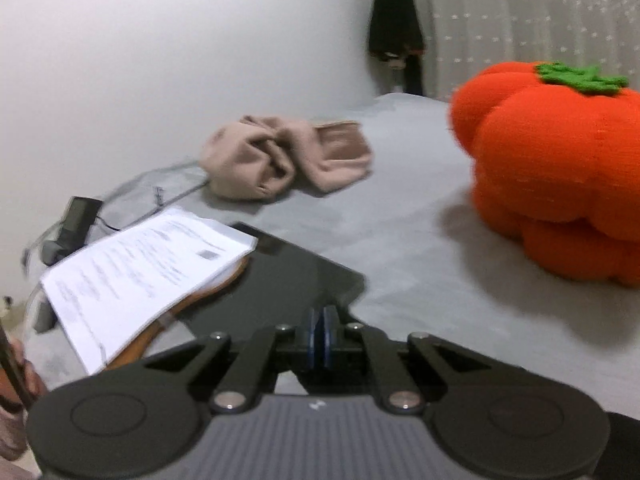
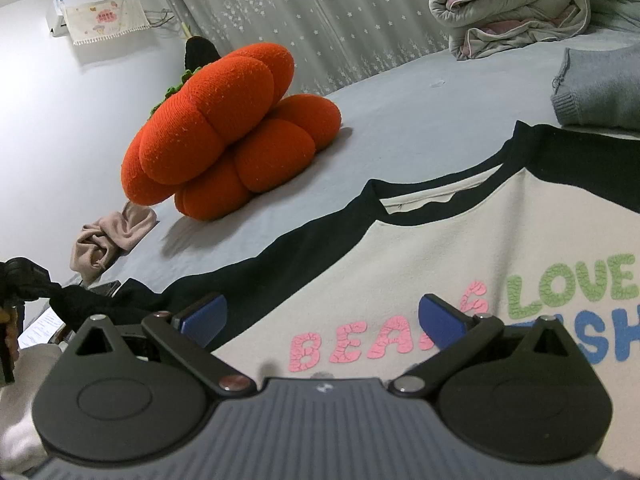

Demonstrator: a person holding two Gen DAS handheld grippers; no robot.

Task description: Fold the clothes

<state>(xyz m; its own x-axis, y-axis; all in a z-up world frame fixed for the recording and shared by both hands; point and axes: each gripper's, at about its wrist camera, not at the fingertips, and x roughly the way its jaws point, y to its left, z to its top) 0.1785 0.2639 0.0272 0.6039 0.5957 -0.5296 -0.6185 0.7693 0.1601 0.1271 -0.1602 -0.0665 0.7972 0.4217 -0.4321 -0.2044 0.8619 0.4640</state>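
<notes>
A cream sweatshirt point(image 2: 400, 264) with black sleeves, a black collar and coloured letters lies flat on the grey bed. My right gripper point(image 2: 322, 310) hovers open just above its chest print, one blue pad point(image 2: 204, 308) over the black shoulder and the other over the letters. A crumpled beige garment point(image 1: 288, 156) lies by the wall; the right wrist view shows the beige garment point(image 2: 112, 240) at the left. My left gripper point(image 1: 323, 332) is shut, pads pressed together with nothing seen between them, above a flat black glossy slab point(image 1: 288, 280).
A big orange pumpkin plush point(image 1: 560, 168) sits mid-bed, the same pumpkin plush point(image 2: 224, 132) in the right wrist view. Stapled papers point(image 1: 140, 276) lie on the slab's left edge, with a charger and cables point(image 1: 76, 220) beyond. A folded grey sweater point(image 2: 600, 88) and a rolled quilt point(image 2: 512, 4) lie far right.
</notes>
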